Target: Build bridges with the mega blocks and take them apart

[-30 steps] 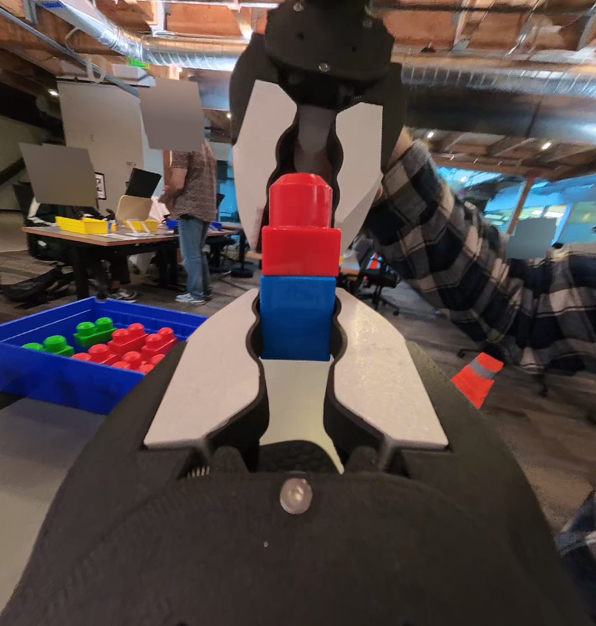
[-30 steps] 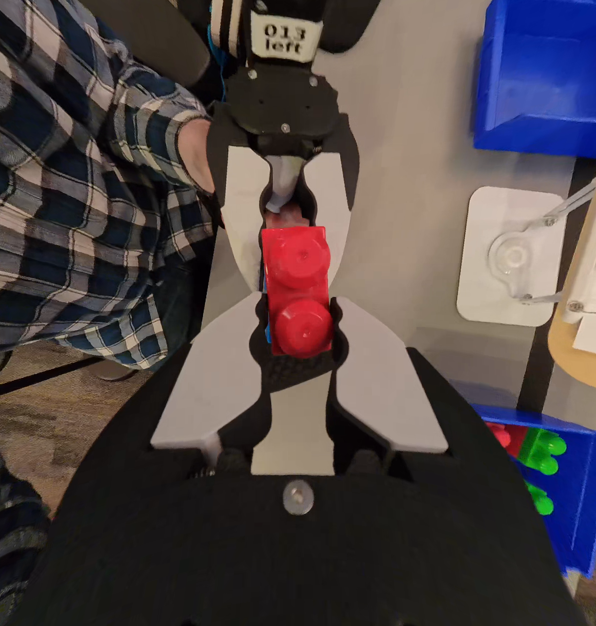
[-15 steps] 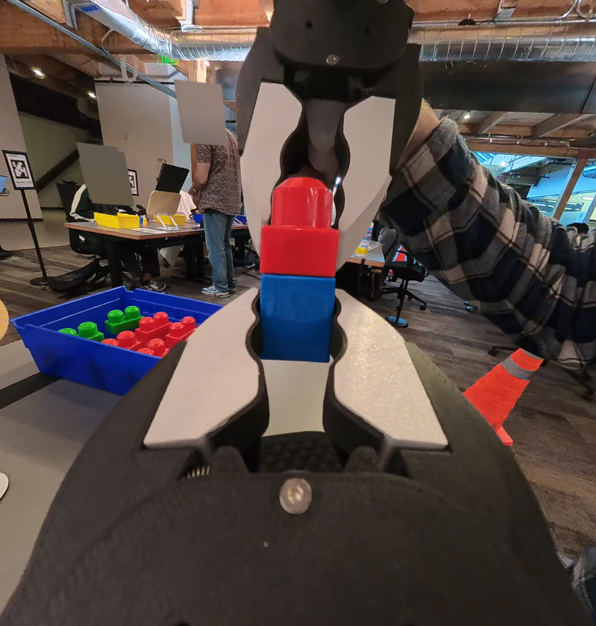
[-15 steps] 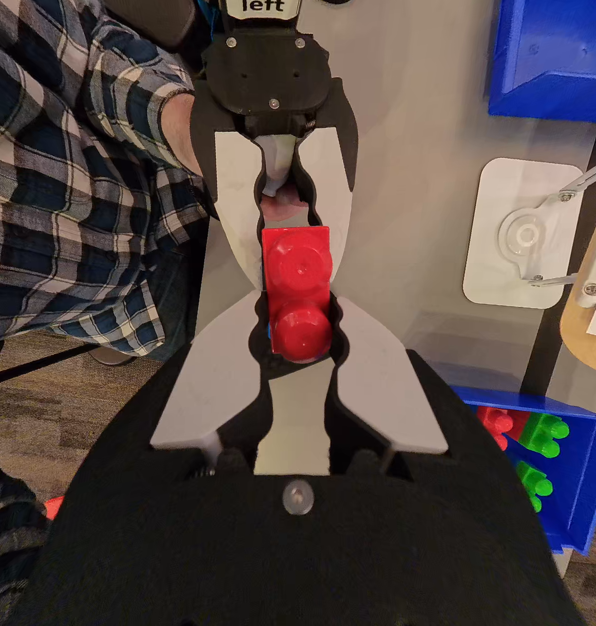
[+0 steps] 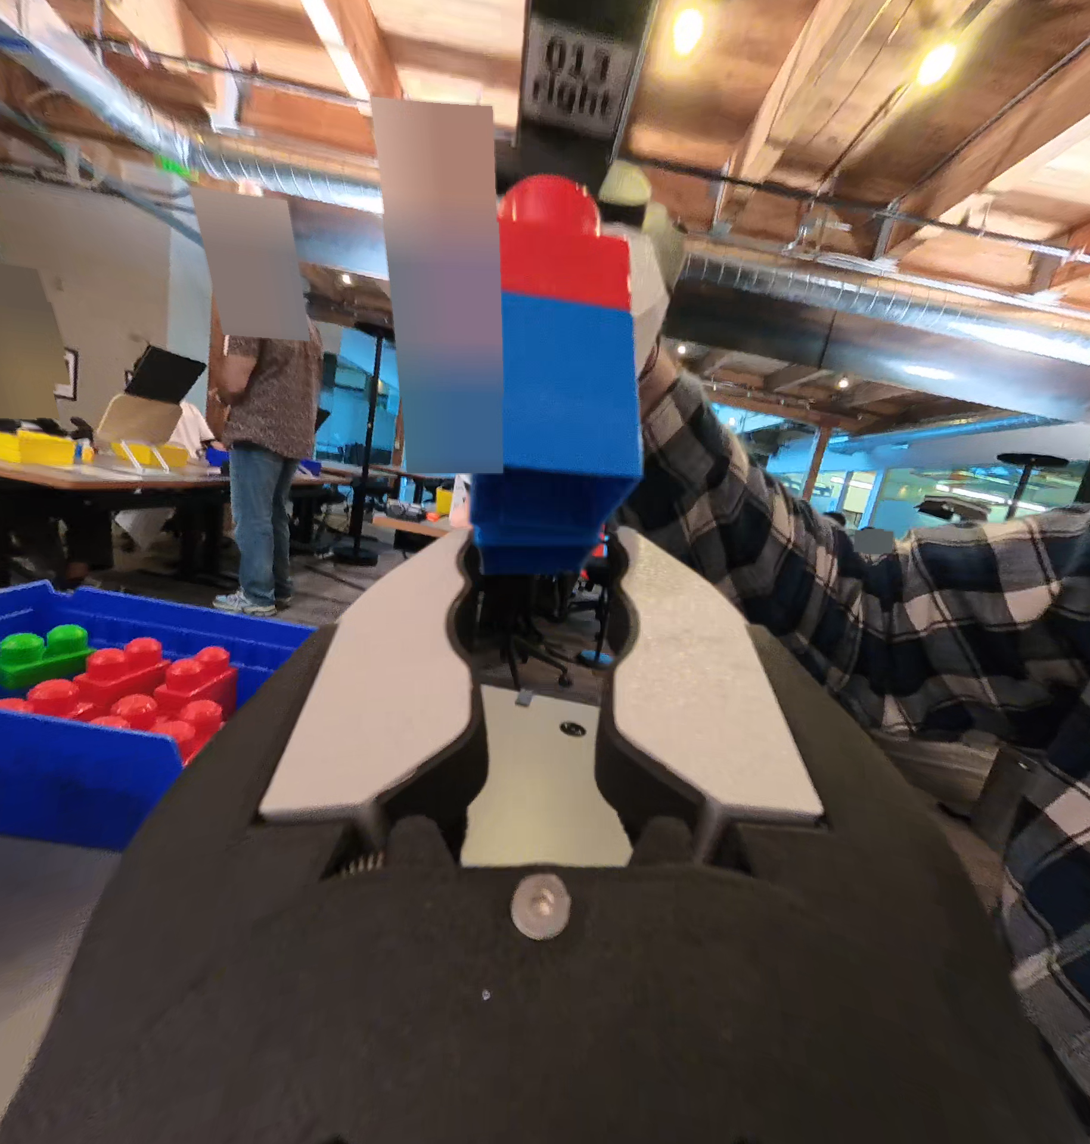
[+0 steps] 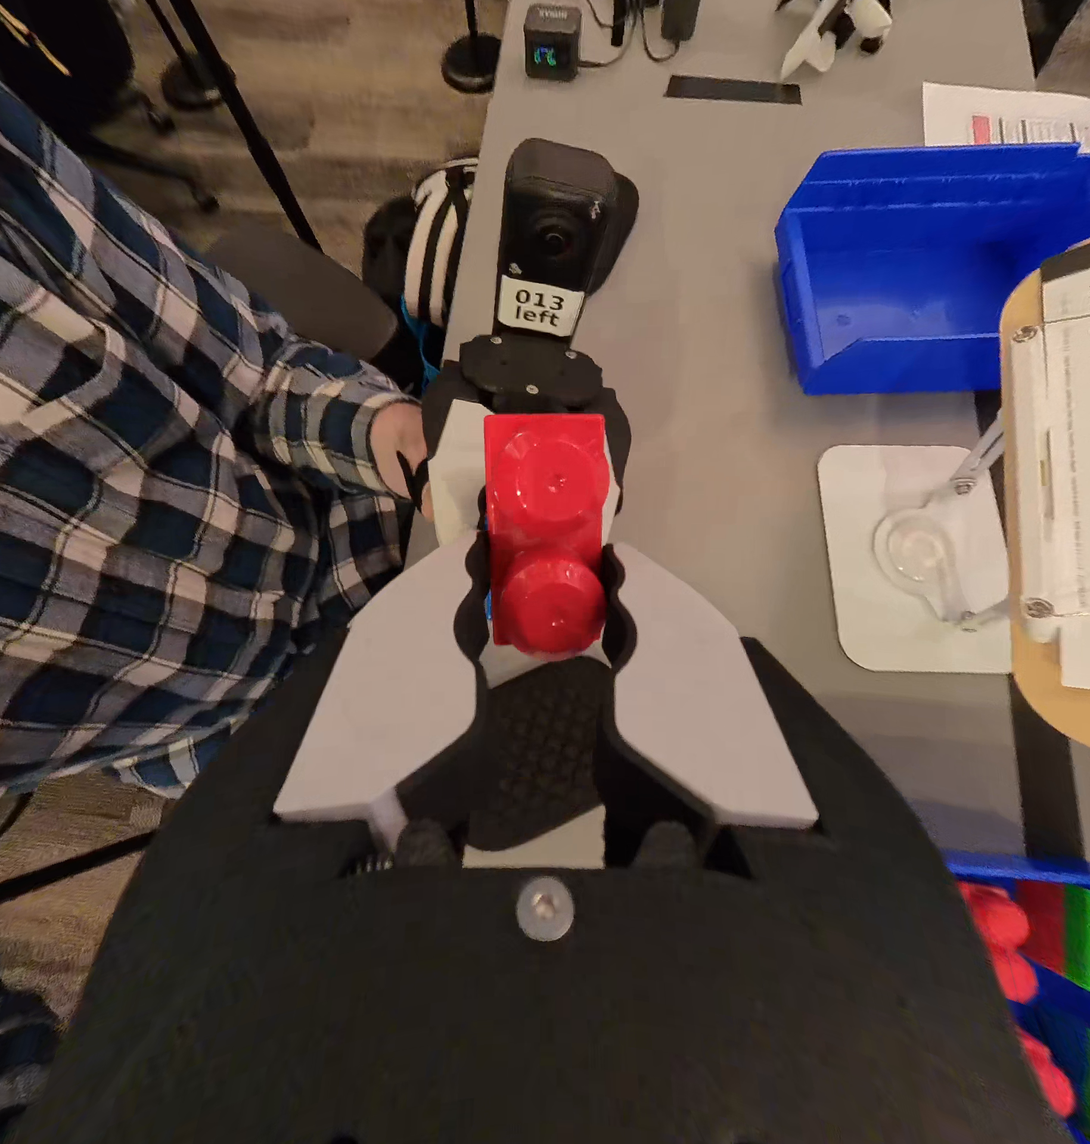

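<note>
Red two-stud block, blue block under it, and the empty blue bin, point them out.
Red two-stud block (image 6: 545,532): right wrist view, top face between studs.
Blue block (image 5: 567,384): left wrist view, side face.
Empty blue bin (image 6: 889,322): right wrist view, inner floor.

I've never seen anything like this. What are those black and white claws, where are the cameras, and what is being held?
No robot here: a person in a plaid sleeve holds a two-finger gripper in each hand, and each carries a camera looking along its fingers. One picture looks over the left gripper into the room; the other looks over the right gripper down at a grey table. The right gripper's pads clamp a red block stacked on a blue block. The left gripper's tips flank the blue block's lower end but seem not to press on it. On the table are a blue bin of red and green blocks and another blue bin.
</note>
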A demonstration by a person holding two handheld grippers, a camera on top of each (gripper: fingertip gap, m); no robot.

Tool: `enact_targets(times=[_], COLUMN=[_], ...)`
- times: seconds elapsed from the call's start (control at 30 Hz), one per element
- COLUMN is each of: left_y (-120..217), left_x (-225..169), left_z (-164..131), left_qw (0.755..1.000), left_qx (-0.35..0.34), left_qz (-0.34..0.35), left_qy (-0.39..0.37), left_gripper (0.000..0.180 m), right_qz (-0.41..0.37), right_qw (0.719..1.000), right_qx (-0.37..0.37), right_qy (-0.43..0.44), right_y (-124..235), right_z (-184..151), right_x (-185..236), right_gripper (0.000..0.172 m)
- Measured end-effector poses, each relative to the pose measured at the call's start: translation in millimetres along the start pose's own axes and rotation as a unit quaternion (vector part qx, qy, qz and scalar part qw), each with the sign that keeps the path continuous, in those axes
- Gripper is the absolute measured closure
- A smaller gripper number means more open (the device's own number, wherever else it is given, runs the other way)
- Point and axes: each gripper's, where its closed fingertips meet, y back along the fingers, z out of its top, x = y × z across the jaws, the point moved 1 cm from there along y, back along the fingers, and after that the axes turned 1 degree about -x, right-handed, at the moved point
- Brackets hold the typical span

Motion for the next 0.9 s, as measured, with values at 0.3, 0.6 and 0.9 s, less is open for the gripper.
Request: enact_targets(times=[0.3,0.6,0.9], left_y=[0,1,-2], left_x=[-3,-2,1], left_z=[-5,-8,-10], left_qw=[1.0,0.999,0.998], left_qx=[0.02,0.035,0.037], left_qz=[-0.005,0.019,0.038], left_qy=[-0.01,-0.017,-0.019], left_gripper=[0.147,0.147,0.147], right_qz=[0.025,0.012,-0.021], right_qw=[1.0,1.0,0.999], right_qx=[-0.001,0.012,0.031], right_qy=[-0.007,-0.007,0.023], right_y=[-3,-6,-10], right_z=[-7,-11,-7], right_x=[6,7,7], right_gripper=[0.136,0.136,0.136])
